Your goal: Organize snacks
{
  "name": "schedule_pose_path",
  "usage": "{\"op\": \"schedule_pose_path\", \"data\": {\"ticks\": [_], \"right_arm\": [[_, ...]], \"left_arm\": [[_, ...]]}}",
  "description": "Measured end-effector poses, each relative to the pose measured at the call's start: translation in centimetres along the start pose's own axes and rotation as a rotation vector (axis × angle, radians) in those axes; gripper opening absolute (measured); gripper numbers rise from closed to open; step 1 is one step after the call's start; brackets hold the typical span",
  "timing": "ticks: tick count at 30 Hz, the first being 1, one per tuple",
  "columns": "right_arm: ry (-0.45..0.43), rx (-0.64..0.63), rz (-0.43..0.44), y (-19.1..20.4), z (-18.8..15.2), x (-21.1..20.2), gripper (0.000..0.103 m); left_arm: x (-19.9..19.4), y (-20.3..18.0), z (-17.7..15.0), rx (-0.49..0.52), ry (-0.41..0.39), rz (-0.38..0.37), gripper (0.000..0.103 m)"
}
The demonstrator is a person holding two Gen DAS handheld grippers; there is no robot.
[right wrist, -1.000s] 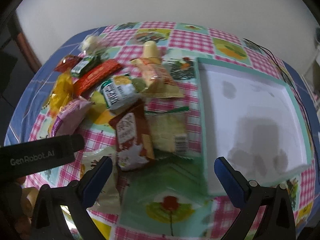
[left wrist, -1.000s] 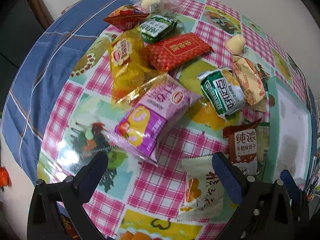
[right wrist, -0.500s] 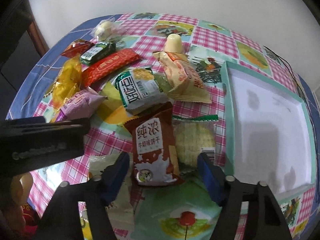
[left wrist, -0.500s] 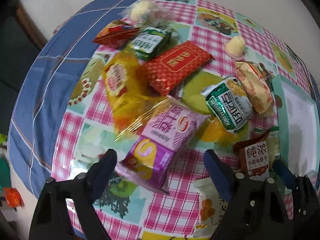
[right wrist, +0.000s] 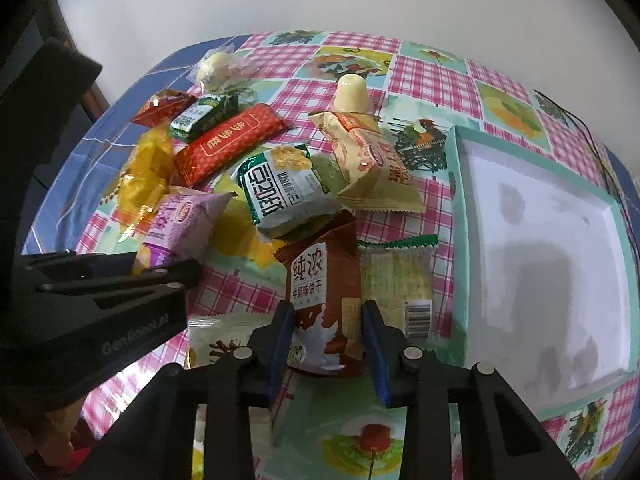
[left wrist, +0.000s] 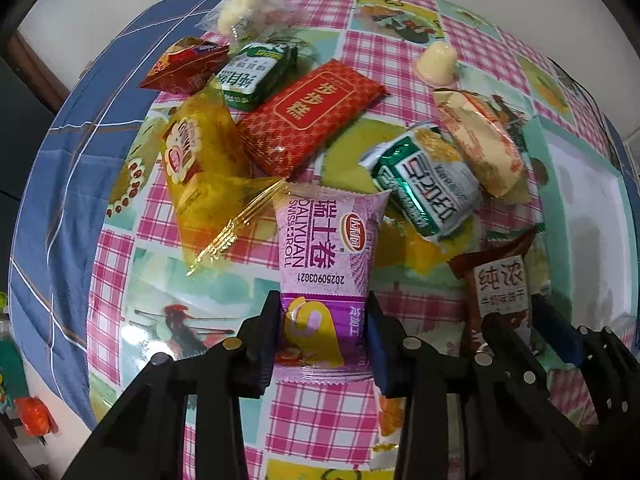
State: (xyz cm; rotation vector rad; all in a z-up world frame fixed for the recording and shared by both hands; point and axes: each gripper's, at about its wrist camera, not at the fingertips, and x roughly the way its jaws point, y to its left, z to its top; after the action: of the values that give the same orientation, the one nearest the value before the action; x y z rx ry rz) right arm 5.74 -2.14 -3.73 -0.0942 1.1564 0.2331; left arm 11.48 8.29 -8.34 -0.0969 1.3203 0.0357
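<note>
Snack packets lie heaped on a checked tablecloth. My left gripper (left wrist: 323, 308) is shut on the near end of the purple Swiss roll packet (left wrist: 326, 240), one pad on each long side. The right gripper (right wrist: 328, 320) has its jaws closing on the brown milk biscuit packet (right wrist: 320, 272), and both blue pads touch its sides. The two grippers work side by side: the left gripper (right wrist: 160, 264) shows at the left of the right wrist view. To the right lies a pale green tray (right wrist: 458, 200) with a white floor and nothing in it.
Beyond the held packets lie a red packet (left wrist: 308, 124), a yellow packet (left wrist: 196, 168), a green-and-white packet (left wrist: 428, 184), a cream packet (left wrist: 480, 148) and a jelly cup (left wrist: 436, 62). A clear cracker packet (right wrist: 396, 276) sits between the brown packet and the tray. A wall stands behind the table.
Both grippers went from wide open to closed. The left one moved forward over the purple packet and clamped it. The right one narrowed onto the brown packet.
</note>
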Motion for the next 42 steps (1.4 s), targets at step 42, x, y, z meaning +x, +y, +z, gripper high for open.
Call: {"op": "schedule_pose_path", "data": {"ticks": [42], "right_arm": [[-0.128, 0.418, -0.079, -20.4, 0.6, -5.0, 0.026]], "left_arm": [[-7.6, -17.0, 0.3, 0.296, -0.183, -0.054, 0.039]]}}
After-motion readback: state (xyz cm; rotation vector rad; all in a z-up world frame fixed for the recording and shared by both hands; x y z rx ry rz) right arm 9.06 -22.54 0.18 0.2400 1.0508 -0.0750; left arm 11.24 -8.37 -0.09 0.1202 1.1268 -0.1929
